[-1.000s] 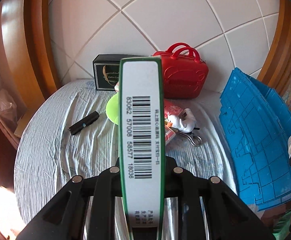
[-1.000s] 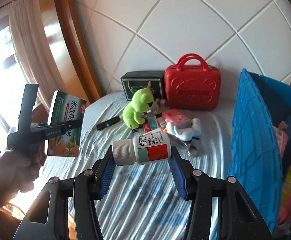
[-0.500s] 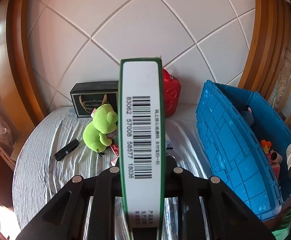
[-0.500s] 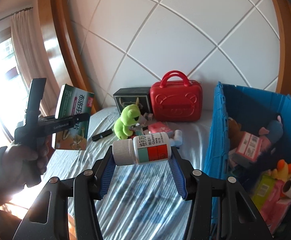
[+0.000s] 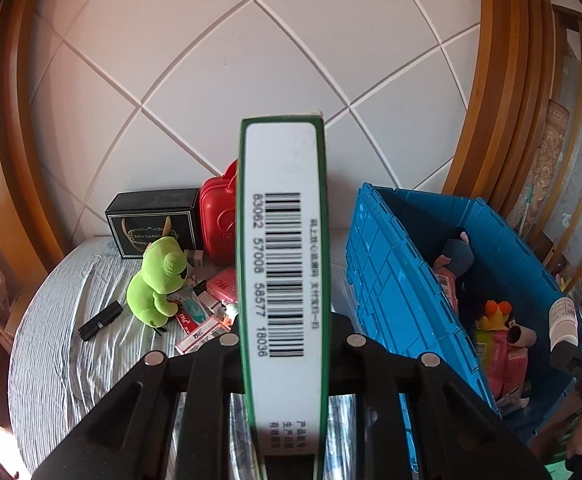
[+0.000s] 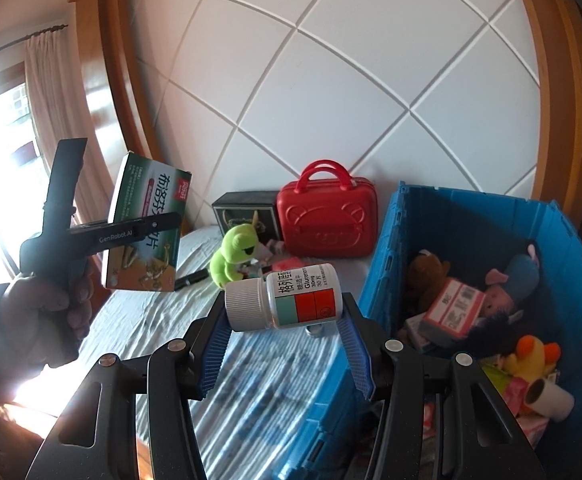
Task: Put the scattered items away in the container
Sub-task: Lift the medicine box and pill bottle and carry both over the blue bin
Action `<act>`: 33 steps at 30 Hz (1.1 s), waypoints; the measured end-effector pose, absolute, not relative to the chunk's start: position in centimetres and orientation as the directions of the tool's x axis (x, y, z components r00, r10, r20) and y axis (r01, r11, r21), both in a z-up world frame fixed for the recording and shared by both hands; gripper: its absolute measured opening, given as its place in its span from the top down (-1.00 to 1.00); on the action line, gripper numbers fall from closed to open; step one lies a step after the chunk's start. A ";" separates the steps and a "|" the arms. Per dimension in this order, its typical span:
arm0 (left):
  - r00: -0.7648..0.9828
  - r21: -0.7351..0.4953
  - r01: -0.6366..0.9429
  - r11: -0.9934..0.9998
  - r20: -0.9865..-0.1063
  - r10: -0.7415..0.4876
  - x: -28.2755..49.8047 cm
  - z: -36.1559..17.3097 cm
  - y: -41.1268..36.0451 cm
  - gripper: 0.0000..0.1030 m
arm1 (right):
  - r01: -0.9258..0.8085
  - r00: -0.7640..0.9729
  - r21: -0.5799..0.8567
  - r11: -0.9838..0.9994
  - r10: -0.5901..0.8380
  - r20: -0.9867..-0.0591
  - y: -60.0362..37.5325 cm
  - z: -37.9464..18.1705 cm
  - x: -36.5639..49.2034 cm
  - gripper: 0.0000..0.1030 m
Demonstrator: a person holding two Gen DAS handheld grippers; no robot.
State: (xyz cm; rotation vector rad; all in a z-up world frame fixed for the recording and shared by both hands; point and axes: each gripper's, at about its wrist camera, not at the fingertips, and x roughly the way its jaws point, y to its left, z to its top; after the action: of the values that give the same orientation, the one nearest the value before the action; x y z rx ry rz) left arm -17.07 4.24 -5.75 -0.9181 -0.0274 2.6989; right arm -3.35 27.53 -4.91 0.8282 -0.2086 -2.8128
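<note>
Left wrist view: left gripper [image 5: 283, 344] pinching a green medicine box [image 5: 283, 240] by its flat faces, narrow barcode edge turned to the camera, box standing upright between the jaws and held in the air. Beyond it, a striped bedsheet [image 5: 71, 360] strewn with a green frog plush [image 5: 159, 284], a black marker [image 5: 101, 320], and a heap of small red and white packets [image 5: 203, 320] just beside the frog. Against the quilted white wall, a black gift box [image 5: 153, 222] and a red mini suitcase [image 5: 221, 220], touching side by side. To the right, a blue crate [image 5: 395, 280] sitting open on the bed, already holding plush toys and cartons (contents partly shadowed). At the far right edge, the white pill bottle [image 5: 563, 320] seen end-on over the crate's near corner.

Right wrist view: right gripper [image 6: 287, 328] clamped on the white pill bottle [image 6: 287, 300], bottle lying crosswise, cap against the left blue pad [image 6: 215, 354], base against the right one. Held aloft near the blue crate's [image 6: 391, 260] left wall, over the sheet rather than inside. In the crate, a brown bear, a yellow duck, a blue-grey doll and pink cartons. Off to the left, a person's hand [image 6: 47, 312] gripping the left gripper [image 6: 147, 232], green medicine box [image 6: 147, 232] tilted in its jaws, well apart from the crate.
</note>
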 end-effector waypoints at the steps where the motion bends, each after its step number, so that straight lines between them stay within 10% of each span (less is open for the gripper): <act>1: -0.753 -0.110 -0.271 -0.956 -0.595 0.282 -17.0 -5.7 4.7 0.64 | 0.150 -0.826 0.193 -0.970 -0.230 -0.515 28.0 -4.8 -3.2 0.01; 33: -0.578 -0.073 -0.653 -0.754 -0.596 0.558 -20.0 -2.2 28.5 0.64 | -0.190 -0.845 0.221 -0.957 0.044 -0.533 44.7 -5.9 2.5 0.01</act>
State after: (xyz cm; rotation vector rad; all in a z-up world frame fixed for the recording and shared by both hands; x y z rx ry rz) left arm -20.03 28.47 -2.24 -0.7978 0.2008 2.3004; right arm 2.50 44.71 -5.87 0.8886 -0.4381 -3.1104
